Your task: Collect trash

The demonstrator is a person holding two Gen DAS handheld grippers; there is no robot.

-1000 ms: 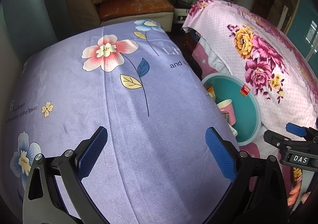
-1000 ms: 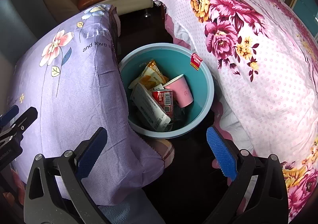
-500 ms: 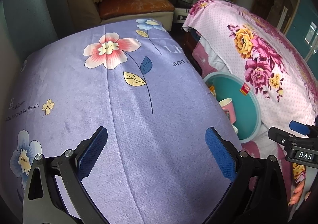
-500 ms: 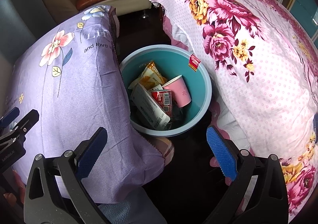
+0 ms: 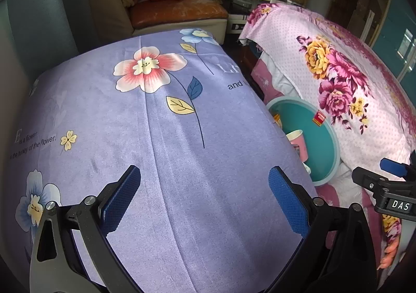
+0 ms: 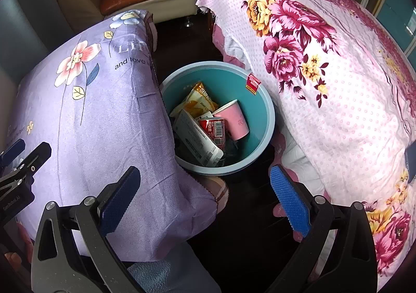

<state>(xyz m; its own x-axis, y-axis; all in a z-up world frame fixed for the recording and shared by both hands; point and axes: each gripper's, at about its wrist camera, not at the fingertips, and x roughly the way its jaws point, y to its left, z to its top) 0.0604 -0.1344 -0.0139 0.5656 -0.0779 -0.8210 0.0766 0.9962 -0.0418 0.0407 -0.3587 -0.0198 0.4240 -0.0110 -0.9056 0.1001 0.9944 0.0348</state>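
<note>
Over the last second little had changed: the left gripper (image 5: pixel 204 202) had drifted slightly across the purple sheet (image 5: pixel 161 123), and the right gripper (image 6: pixel 205 196) stayed above the teal bin (image 6: pixel 269 121). Both had their fingers spread wide, holding nothing. The trash, including a pink cup (image 6: pixel 235 118) and wrappers (image 6: pixel 197 103), lay inside the bin, so collecting looked nearly done.
</note>
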